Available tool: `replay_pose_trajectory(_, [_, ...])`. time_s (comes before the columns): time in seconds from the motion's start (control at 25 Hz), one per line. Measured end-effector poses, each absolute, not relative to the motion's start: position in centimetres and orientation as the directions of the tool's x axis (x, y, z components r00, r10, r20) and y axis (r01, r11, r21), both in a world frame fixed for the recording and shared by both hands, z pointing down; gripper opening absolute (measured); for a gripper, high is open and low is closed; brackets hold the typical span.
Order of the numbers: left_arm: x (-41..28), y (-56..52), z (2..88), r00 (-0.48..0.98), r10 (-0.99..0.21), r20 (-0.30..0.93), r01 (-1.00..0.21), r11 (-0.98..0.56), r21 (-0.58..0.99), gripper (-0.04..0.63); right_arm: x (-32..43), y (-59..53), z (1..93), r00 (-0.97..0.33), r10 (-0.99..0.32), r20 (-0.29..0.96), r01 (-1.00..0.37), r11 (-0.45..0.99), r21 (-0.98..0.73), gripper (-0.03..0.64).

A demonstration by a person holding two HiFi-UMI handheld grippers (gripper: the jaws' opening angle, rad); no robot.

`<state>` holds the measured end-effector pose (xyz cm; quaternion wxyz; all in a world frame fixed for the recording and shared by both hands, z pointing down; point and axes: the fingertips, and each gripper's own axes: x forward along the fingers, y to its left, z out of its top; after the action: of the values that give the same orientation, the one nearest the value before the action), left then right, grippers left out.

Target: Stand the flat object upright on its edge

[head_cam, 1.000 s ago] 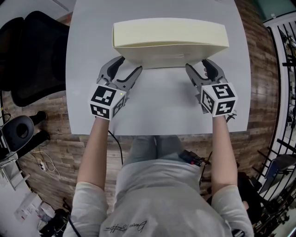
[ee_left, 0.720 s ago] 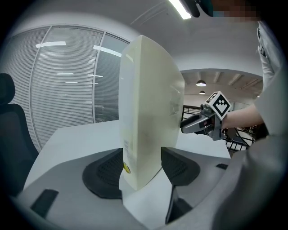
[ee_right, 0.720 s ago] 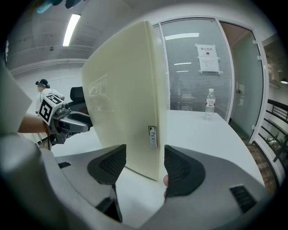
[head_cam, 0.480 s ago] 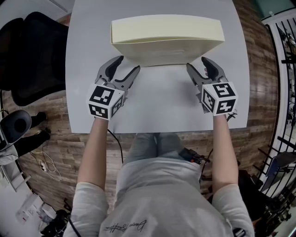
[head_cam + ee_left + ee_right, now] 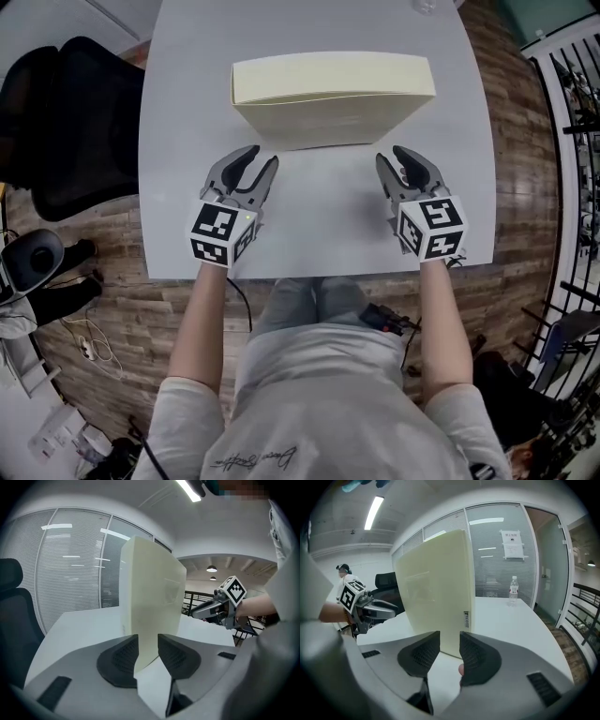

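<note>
On the worktop (image 5: 319, 225), far half, the cream flat object (image 5: 333, 89) is standing on edge, unsupported; left gripper (image 5: 251, 159) & right gripper (image 5: 405, 157) are hovering near, fingers having just been closing partway, still part-spread, nothing btwn. A nudge is risking a topple.

The flat object (image 5: 333, 94) stands upright across the far middle of the desk (image 5: 319, 225) and blocks a straight reach to the far edge. Bare desk runs past it on the left and right, and a clear strip lies along its near face. The left hand-held gripper (image 5: 259, 156) and right hand-held gripper (image 5: 394, 155) sit near the front edge, well apart, with open desk between them. Each one's jaws have just been closing and stand partly apart with nothing between them. A bottle (image 5: 513, 591) stands towards the far right corner. A black chair (image 5: 66, 122) crowds the desk's left side, and a railing (image 5: 572, 141) lines the right.
</note>
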<state>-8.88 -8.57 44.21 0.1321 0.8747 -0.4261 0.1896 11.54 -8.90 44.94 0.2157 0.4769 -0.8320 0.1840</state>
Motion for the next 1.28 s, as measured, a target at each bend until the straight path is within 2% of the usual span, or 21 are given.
replay_pose_trajectory(0.16, [-8.9, -7.5, 43.5, 0.557, -0.703, 0.443, -0.8, -0.597, 0.059, 0.059, 10.8, -7.8, 43.7, -0.461, -0.72, 0.519, -0.868, 0.486, -0.098, 0.082])
replay_pose_trajectory(0.36, [-8.5, -6.8, 42.4, 0.558, -0.706, 0.436, -0.806, -0.587, 0.08, 0.014, 10.0, -6.8, 42.5, -0.483, -0.716, 0.503, -0.856, 0.508, -0.098, 0.044])
replay_pose_trajectory(0.84, [-6.5, -3.3, 40.8, 0.575, -0.703, 0.417, -0.806, -0.574, 0.144, 0.011, 7.4, -3.1, 41.3, -0.51, -0.682, 0.524, -0.827, 0.556, -0.082, 0.029])
replay_pose_trajectory(1.28, [-6.4, -2.1, 39.8, 0.596, -0.69, 0.41, -0.784, -0.61, 0.112, 0.011, 7.0, -2.4, 41.0, -0.526, -0.668, 0.527, -0.826, 0.549, -0.129, 0.026])
